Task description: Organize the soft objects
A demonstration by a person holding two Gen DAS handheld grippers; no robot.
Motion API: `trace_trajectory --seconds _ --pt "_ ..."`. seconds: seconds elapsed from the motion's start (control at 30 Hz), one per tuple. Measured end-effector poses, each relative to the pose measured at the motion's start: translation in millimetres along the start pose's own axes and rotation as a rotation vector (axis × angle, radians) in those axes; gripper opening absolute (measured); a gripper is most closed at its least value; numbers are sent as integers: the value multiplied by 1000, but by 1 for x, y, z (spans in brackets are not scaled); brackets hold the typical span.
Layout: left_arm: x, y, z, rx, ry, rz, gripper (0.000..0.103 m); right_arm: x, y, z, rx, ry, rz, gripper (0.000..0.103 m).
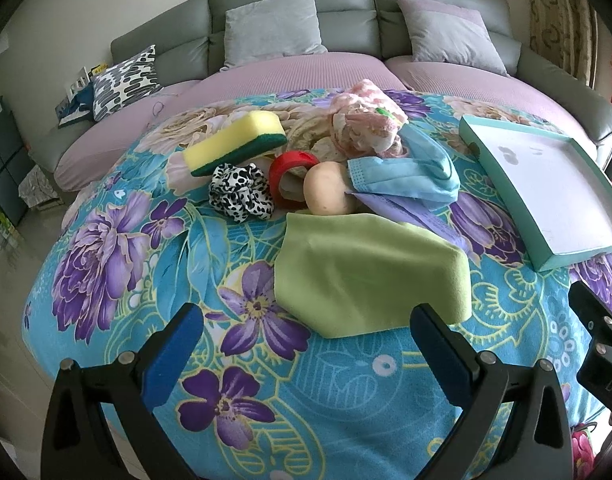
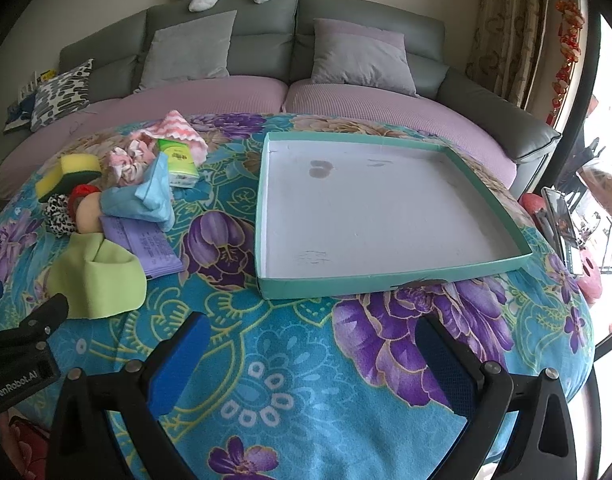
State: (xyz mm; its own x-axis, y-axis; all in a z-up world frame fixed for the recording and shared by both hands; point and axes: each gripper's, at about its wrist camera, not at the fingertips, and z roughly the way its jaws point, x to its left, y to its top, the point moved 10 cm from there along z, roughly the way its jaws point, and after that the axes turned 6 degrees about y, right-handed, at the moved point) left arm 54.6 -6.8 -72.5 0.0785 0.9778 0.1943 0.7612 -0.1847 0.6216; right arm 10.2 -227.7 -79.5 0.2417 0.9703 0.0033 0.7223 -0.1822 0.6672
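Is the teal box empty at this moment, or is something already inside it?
Empty. The teal box shows only its bare white floor with faint marks; nothing lies inside.

Soft, even daylight fills both views; no hard shadows fall on the surface [image 2: 290,364]. In the right wrist view the light enters from a window [image 2: 610,120] at the right edge, blown out to white glare. The tray [image 2: 386,276] floor reads pale and flat, its near wall lightly shaded. Fisheye distortion bows the sofa [image 1: 346,0] and bends the surface into a dome; dark vignetting rings the corners. Both pairs of tongs [image 1: 306,344] [image 2: 310,356] appear close and slightly soft
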Motion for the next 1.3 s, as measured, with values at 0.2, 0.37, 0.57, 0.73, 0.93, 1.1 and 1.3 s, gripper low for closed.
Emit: trace_trajectory --seconds 0.2,0.37,0.57,0.73,0.93,1.1,1.3 --pt "1 0 0 2 0 -2 103 0 0 0 1 -1 0 103" --pt "1 0 0 1 0 -1 103 0 0 0 2 -1 2 103" --pt "1 -1 0 2 0 -2 103 -1 0 1 2 -2 3 103" --pt "1 -1 0 2 0 -1 103 -1 -1 1 6 -3 4 103" --pt "1 -1 0 3 -1 -2 103 -1 -2 2 9 -6 6 103" --pt "2 -3 0 6 -2 -4 103 -1 -2 2 11 -6 5 103" --pt "4 -3 3 14 -6 -11 103 -1 -1 2 8 -5 10 103"
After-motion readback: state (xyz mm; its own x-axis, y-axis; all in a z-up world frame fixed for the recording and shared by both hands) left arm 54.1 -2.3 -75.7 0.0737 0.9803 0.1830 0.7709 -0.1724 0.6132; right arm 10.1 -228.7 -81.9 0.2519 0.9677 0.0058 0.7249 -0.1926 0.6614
